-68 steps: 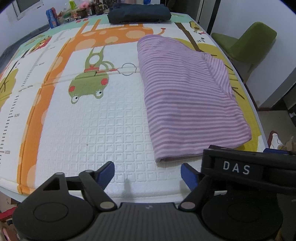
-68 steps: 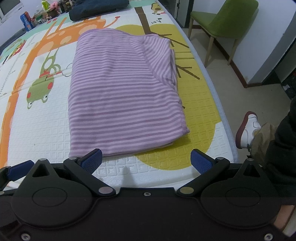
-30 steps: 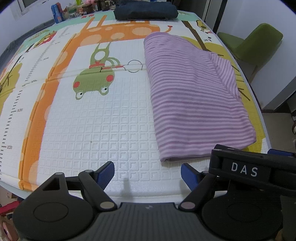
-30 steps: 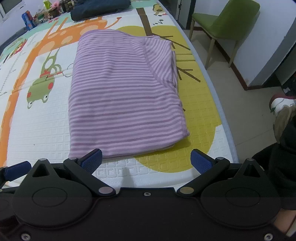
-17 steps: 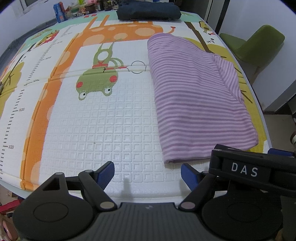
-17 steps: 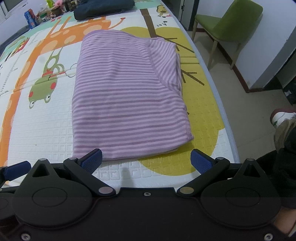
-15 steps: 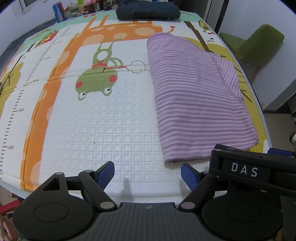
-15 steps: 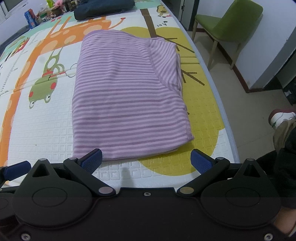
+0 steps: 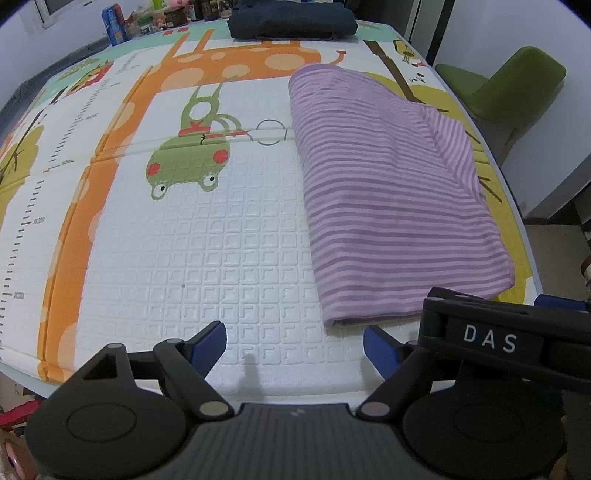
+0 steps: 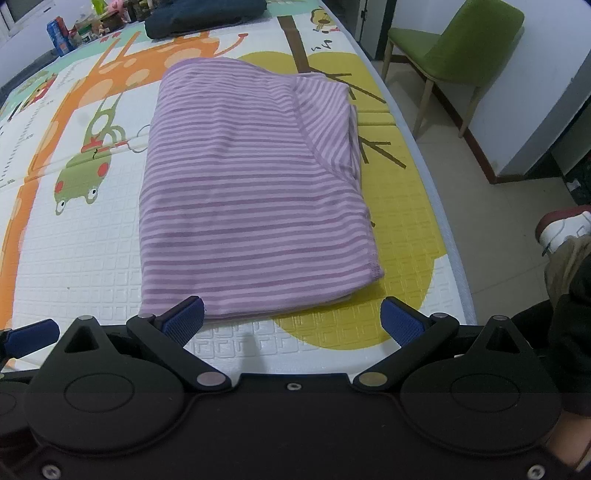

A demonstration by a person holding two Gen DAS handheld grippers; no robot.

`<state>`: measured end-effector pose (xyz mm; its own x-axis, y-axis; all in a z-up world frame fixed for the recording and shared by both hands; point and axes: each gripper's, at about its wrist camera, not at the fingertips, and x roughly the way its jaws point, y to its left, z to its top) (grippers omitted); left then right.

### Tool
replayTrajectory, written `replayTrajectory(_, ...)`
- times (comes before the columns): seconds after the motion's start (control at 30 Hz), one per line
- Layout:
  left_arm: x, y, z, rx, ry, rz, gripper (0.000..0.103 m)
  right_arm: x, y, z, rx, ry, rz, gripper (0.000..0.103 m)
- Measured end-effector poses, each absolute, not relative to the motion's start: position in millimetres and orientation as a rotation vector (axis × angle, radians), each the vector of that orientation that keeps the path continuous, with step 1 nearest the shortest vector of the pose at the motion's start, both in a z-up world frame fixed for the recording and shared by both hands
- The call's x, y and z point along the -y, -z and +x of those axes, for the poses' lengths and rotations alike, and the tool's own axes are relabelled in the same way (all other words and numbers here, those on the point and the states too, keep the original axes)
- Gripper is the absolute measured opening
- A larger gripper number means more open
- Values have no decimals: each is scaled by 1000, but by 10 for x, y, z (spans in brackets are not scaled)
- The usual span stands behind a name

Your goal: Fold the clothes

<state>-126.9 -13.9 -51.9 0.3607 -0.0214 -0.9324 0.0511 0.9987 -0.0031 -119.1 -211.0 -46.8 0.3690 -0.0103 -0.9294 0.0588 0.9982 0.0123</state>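
A purple striped garment (image 9: 391, 192) (image 10: 251, 192) lies folded into a rectangle on the right part of a children's play mat (image 9: 192, 258). My left gripper (image 9: 295, 341) hangs open over the mat's near edge, just left of the garment's near corner, with nothing between its blue pads. My right gripper (image 10: 291, 321) stands open too, its pads spread just short of the garment's near edge, apart from the cloth. The right gripper's black body (image 9: 491, 339) shows at the right of the left wrist view.
A folded dark blue garment (image 9: 291, 22) lies at the mat's far end, beside bottles and boxes (image 9: 147, 22). A green chair (image 10: 458, 48) stands on the floor to the right. A person's shoe and trouser leg (image 10: 565, 236) are at the right edge.
Since the earliest frames both views have shifted slightly, so the garment sits a little farther right and lower. Over the last second almost nothing moves; the shoe at the right shifted.
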Motion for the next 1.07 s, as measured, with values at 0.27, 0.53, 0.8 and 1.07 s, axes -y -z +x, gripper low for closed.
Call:
replayTrajectory(0.27, 148, 528, -1260, -1190, 48, 33, 82, 2115, 475, -1174, -1190, 47, 40, 102)
replayTrajectory(0.53, 133, 548, -1254, -1182, 46, 20, 85, 2126, 469, -1169, -1182, 50, 42, 102)
replayTrajectory(0.8, 113, 573, -1248, -1184, 31, 30, 85, 2104, 482, -1180, -1187, 49, 44, 102)
replayTrajectory(1.07, 102, 568, -1259, -1172, 19, 50, 85, 2096, 480, -1192, -1182, 48, 47, 102)
